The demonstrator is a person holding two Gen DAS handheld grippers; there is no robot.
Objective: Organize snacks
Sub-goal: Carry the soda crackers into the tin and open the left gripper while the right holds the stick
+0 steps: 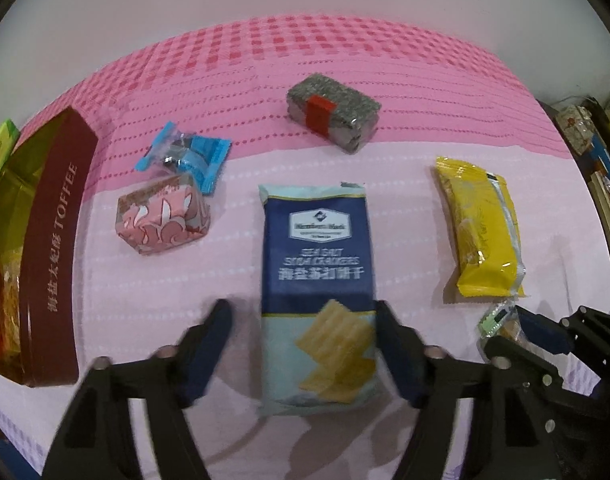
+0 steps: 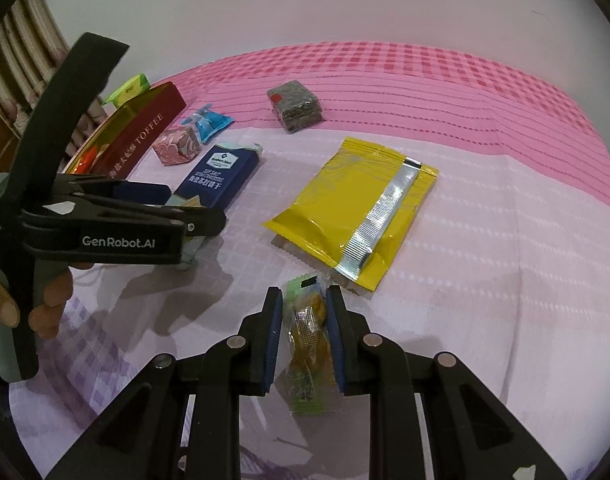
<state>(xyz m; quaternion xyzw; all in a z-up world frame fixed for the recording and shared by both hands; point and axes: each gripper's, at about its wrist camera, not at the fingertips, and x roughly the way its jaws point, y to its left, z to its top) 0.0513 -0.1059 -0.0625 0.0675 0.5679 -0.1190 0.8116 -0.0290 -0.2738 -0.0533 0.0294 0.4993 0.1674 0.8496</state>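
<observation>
A blue sea-salt cracker pack (image 1: 317,248) lies flat on the pink cloth between the fingers of my left gripper (image 1: 301,306). Its right finger (image 1: 389,332) sits against the pack's edge, while the left finger stands clear of it, so the gripper is open. My right gripper (image 2: 304,292) is shut on a small clear and green packet (image 2: 307,340) with yellow pieces inside. The right wrist view shows the left gripper (image 2: 197,208) over the cracker pack (image 2: 221,172). A dark red toffee tin (image 1: 53,248), open with a gold inside, stands at the left.
On the cloth lie a yellow pack (image 2: 353,208), a grey pack with a red band (image 1: 333,114), a pink wrapped cube (image 1: 161,216) and a blue candy (image 1: 189,152). A green packet (image 1: 1,148) lies behind the tin. A hand (image 2: 49,300) holds the left gripper.
</observation>
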